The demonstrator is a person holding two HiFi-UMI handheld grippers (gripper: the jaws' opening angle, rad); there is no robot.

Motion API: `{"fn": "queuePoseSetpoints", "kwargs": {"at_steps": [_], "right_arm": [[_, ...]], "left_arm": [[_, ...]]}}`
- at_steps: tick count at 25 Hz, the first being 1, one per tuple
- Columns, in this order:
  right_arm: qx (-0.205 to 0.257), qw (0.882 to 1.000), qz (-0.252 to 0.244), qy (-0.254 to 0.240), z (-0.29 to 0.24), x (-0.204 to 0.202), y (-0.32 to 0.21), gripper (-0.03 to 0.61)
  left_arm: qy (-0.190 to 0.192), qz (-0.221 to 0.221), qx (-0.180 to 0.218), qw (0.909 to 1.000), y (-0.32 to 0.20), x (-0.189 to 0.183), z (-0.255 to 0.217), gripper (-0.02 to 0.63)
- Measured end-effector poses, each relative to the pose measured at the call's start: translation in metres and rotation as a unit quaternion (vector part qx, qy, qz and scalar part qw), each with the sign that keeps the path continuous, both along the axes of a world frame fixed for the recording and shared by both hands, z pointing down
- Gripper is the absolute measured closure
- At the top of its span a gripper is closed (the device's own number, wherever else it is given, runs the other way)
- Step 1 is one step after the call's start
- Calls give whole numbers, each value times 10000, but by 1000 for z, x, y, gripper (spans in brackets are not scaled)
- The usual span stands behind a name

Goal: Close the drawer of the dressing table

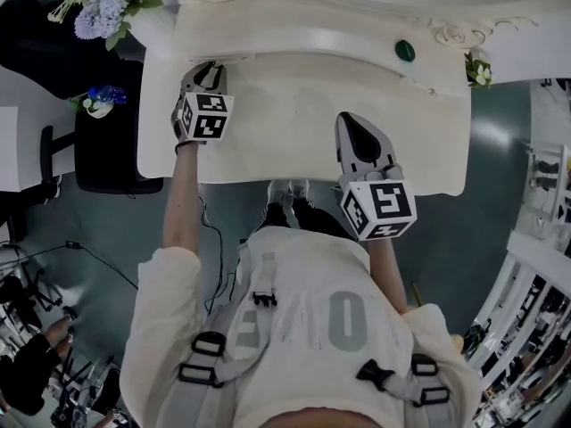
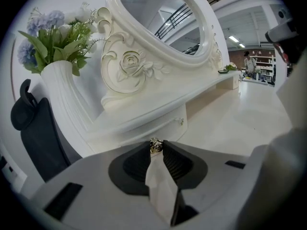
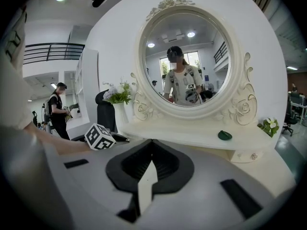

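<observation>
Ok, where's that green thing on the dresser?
In the right gripper view, the green object sits on the raised shelf under the mirror, right side, near the small flower sprig.

Left hand-held gripper [image 1: 211, 68] at raised shelf [image 1: 294, 29] edge; right hand-held gripper [image 1: 351, 123] over tabletop [image 1: 268, 141].

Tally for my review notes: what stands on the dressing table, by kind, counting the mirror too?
Flower arrangements: 2, the vase of flowers and the small flower sprig
Small green object: 1
Round mirror: 1
Total: 4
</observation>
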State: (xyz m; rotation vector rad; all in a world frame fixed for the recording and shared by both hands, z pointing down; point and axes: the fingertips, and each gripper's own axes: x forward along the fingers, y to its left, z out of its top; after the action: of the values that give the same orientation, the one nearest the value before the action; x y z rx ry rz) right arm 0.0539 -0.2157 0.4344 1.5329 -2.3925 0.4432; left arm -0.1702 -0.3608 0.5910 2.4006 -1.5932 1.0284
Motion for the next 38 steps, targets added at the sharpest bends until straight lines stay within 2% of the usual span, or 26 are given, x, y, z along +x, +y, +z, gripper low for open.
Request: {"fn": "queuePoseSetpoints", "kwargs": {"at_steps": [17,21,27,34,38], "right_arm": [[-28,10000,29,-7,1,-5,-8,571],[11,9999,-4,135,1,-6,-6,571],[69,9998,-107,130,-3,-9,0,571],[211,9995,-236,69,-12,-13,11,571],[404,9986,-338,71,-21,-14,18,571]], "left_arm": [[16,106,3,9999,-11,1,-1,523],[8,76,51,10000,-11,0,-1,523],[72,-245,-396,9989,-15,0,8,514],[202,-381,-138,9990,-4,-1,-17,485],[144,-314,200,9992,6,-1,-45,483]]}}
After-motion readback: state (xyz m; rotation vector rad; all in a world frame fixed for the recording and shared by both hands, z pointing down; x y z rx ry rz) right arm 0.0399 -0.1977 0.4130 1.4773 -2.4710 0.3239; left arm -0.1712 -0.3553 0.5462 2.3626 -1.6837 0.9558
